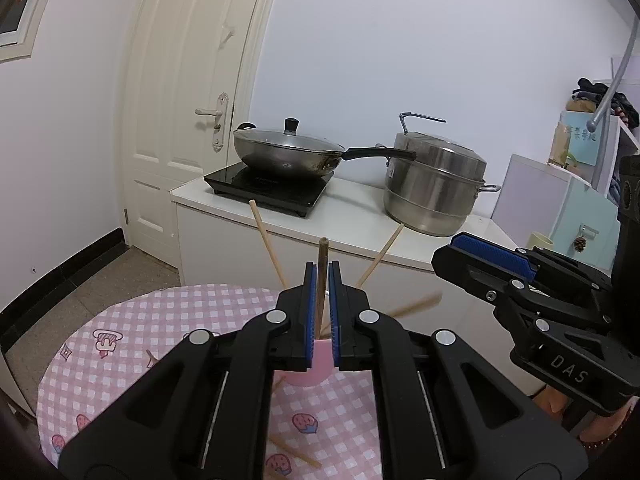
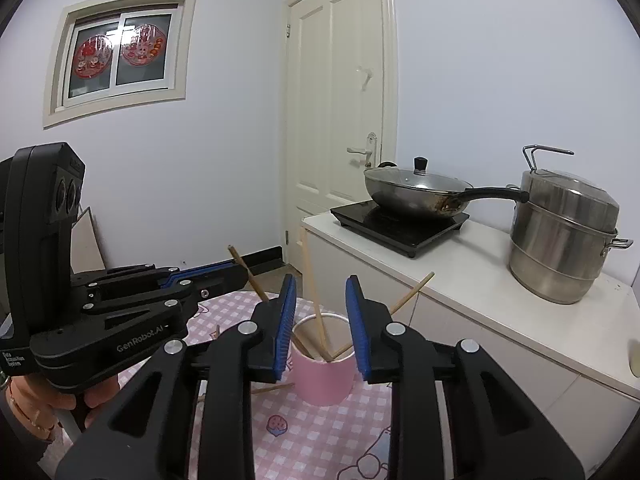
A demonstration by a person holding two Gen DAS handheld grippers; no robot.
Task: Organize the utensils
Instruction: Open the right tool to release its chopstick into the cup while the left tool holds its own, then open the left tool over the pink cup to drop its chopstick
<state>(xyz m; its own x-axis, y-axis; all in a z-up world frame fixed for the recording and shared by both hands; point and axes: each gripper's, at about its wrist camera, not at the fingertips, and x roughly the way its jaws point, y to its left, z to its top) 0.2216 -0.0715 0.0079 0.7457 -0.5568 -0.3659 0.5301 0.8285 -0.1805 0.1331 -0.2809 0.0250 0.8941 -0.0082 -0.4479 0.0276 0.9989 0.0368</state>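
Observation:
A pink cup (image 1: 312, 364) stands on the pink checked tablecloth (image 1: 160, 320), with several pale chopsticks (image 1: 266, 240) leaning out of it. My left gripper (image 1: 323, 276) is shut on a dark brown chopstick (image 1: 322, 264), upright with its lower end inside the cup. A blurred pale chopstick (image 1: 416, 306) shows to the right of the cup's mouth. In the right wrist view my right gripper (image 2: 321, 282) stands open just above the cup (image 2: 324, 380), its pads touching nothing. The chopsticks (image 2: 312, 292) rise from the cup beyond them. The left gripper (image 2: 236, 274) comes in from the left.
Loose chopsticks (image 1: 294, 454) lie on the cloth near the cup. Behind the table a white counter (image 2: 500, 320) carries an induction cooker (image 2: 400, 226) with a lidded wok (image 2: 416, 192) and a steel steamer pot (image 2: 560, 240). A cream door (image 2: 340, 100) is further back.

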